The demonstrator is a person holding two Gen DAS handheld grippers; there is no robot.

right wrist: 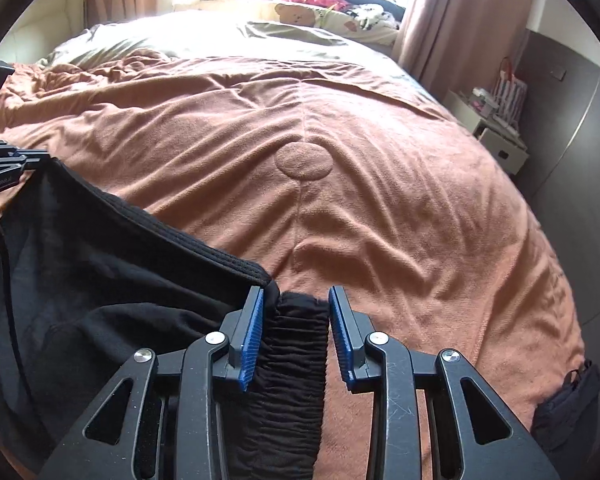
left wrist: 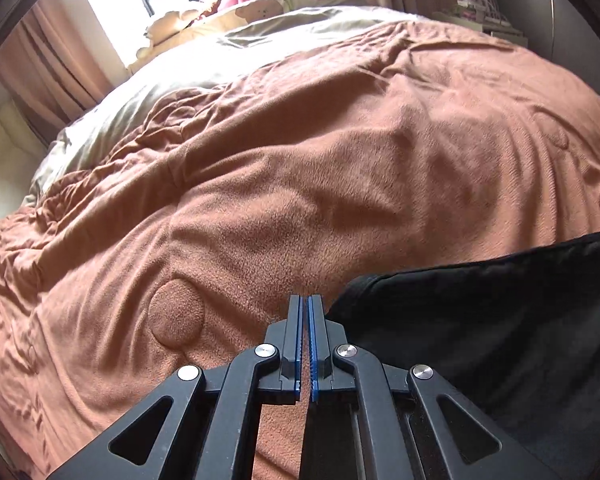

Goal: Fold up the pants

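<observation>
The rust blanket (right wrist: 380,200) lies open and flat ahead across the bed. Black pants (right wrist: 100,280) crowd the near left. A nightstand (right wrist: 496,136) stands off the bed's far right edge.

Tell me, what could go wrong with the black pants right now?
The right gripper is open around the bunched waistband, so the black pants could slip out if lifted now. The left gripper looks shut with nothing visible between its fingers; the pants lie just to its right, so it may have missed the cloth. The brown blanket is wrinkled and soft, so the fold might come out lumpy.
</observation>
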